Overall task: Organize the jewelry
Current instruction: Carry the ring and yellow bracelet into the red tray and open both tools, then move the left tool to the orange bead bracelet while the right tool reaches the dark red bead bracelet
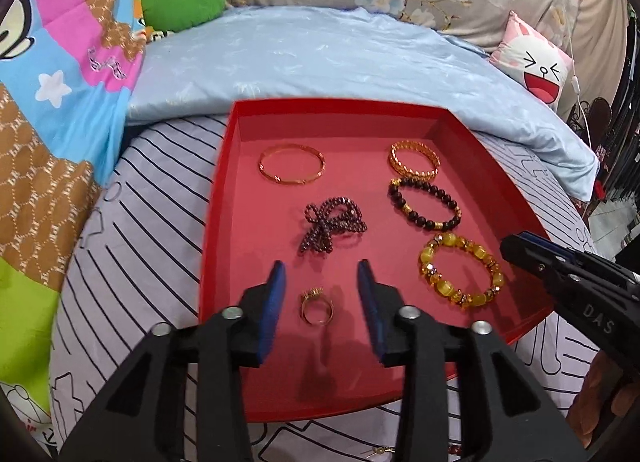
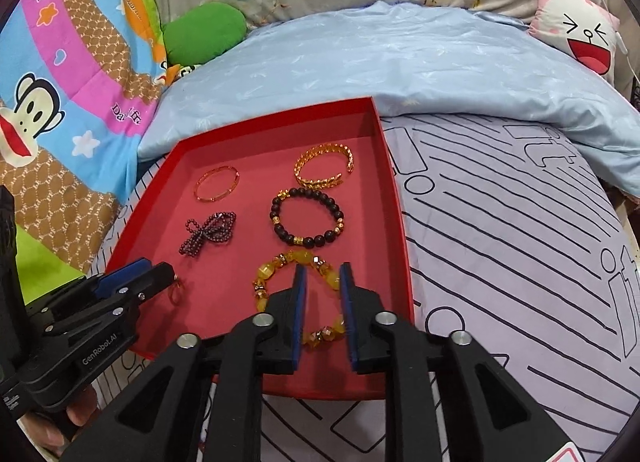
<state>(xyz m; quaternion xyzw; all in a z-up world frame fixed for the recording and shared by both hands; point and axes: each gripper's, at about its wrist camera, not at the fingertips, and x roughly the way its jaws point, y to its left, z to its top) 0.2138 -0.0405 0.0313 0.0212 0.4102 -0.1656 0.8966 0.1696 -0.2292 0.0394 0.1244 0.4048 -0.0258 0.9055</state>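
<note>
While both tools hang over the red tray's (image 1: 224, 198) near edge, the left gripper (image 1: 320, 302) stands with jaws apart around the gold ring (image 1: 316, 308), untouched; the right gripper (image 2: 323, 302) stands apart over the yellow bead bracelet (image 2: 288, 286), pads clear. Beyond lie four more bracelets toward the far edge. Step, judged: pieces set down; next, withdraw cleanly.

My left gripper (image 1: 322, 282) points forward and downward, its blue-padded fingers (image 1: 274, 302) parted with nothing pressed between them. My right gripper (image 2: 323, 286) tilts down the same way, its fingers (image 2: 298, 302) a narrower gap apart and clamping nothing. The two sit side by side, close, not touching. My hand (image 2: 60, 426) wraps the left handle.
</note>
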